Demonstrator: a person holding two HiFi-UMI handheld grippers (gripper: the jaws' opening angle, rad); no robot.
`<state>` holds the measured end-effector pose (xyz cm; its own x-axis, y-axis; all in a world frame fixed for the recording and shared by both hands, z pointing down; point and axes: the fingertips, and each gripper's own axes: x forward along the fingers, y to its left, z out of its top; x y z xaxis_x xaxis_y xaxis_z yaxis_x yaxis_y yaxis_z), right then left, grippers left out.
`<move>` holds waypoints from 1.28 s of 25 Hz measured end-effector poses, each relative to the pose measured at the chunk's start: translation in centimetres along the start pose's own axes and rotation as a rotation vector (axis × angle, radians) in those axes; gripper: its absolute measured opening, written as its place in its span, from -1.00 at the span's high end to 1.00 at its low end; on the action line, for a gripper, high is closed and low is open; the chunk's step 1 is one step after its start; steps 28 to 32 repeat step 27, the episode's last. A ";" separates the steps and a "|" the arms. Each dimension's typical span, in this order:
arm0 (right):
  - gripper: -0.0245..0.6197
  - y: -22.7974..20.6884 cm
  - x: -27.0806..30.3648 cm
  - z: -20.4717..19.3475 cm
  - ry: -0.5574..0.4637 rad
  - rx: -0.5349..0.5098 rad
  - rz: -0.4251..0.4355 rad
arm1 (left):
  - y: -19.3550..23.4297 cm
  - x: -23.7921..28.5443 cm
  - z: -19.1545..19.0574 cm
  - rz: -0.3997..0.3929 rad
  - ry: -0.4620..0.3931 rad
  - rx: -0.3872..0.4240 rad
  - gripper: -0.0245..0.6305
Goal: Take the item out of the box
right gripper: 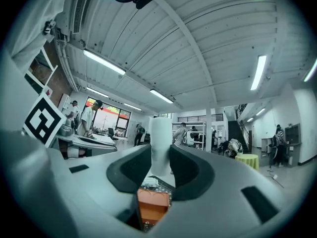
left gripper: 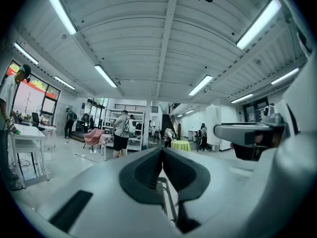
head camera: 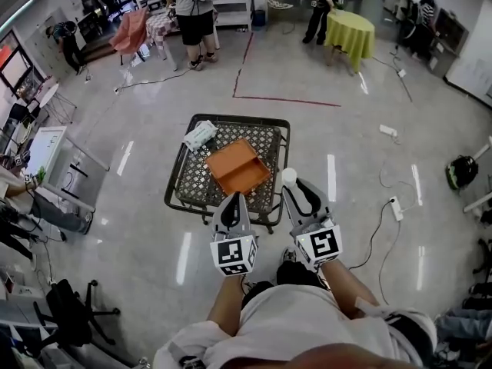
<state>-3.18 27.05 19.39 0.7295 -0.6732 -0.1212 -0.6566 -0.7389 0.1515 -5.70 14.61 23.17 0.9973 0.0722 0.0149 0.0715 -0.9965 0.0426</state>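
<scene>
An open orange box (head camera: pixel 237 166) lies on a black mesh table (head camera: pixel 184 191) in the head view, and shows low between the jaws as the orange box (right gripper: pixel 151 207) in the right gripper view. My right gripper (head camera: pixel 290 184) is shut on a white round-topped item (head camera: pixel 289 177), held upright above the table's near right edge. The white item (right gripper: pixel 161 143) stands between the pads. My left gripper (head camera: pixel 234 200) hovers at the table's near edge, left of the right one. Its jaws meet at the tips with nothing between them, as the left gripper (left gripper: pixel 162 152) shows.
A white packet (head camera: pixel 200 135) lies on the table's far left corner. A white desk (head camera: pixel 46 148) stands at the left and an office chair (head camera: pixel 69 306) at the lower left. A cable with a power strip (head camera: pixel 396 206) lies on the floor at the right. People and a yellow-covered table (head camera: pixel 350 33) stand far back.
</scene>
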 end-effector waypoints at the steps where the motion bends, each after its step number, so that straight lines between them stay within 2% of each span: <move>1: 0.59 -0.4 -0.1 -0.1 0.007 -0.012 -0.014 | -0.3 0.2 0.2 -0.006 -0.008 0.002 0.89; 7: 0.59 -0.2 0.5 0.3 0.007 -0.013 -0.025 | 0.1 0.6 1.4 -0.020 -0.023 0.021 0.89; 20: 0.59 0.4 1.2 0.7 -0.010 -0.029 -0.028 | 0.2 1.1 1.2 -0.058 -0.019 0.015 0.89; 32: 0.59 1.3 1.1 1.1 -0.018 -0.034 -0.025 | 0.8 0.2 0.9 -0.053 -0.017 0.007 0.89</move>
